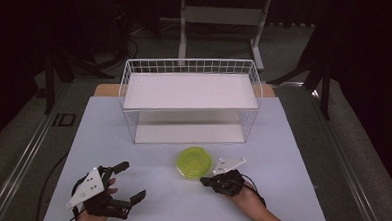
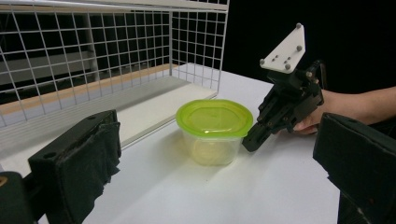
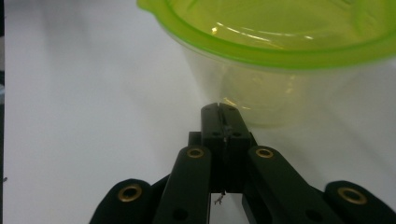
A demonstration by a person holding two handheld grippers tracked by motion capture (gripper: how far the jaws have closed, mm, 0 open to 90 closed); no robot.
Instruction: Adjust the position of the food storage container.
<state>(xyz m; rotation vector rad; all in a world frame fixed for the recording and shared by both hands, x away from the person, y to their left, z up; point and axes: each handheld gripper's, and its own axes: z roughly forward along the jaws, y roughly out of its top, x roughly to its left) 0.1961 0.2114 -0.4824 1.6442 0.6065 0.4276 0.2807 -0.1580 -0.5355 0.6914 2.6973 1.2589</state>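
step: approach | right gripper [image 1: 204, 180] fingers closed, empty, beside clear lime-lidded plastic tub [image 1: 194, 162] | left gripper [image 1: 130, 181] fingers wide | next: open fingers

In the right gripper view the container [image 3: 280, 60] is cut off at the top and right edges — its lid only partly seen, its base blurred. In the left gripper view the wire basket [image 2: 116, 56] runs off the top and left, and the left tongs [image 2: 219, 186] are cropped below

Black left gripper [image 1: 128, 184], white three-cornered plates, brass screws, black fingers [image 3: 223, 122]
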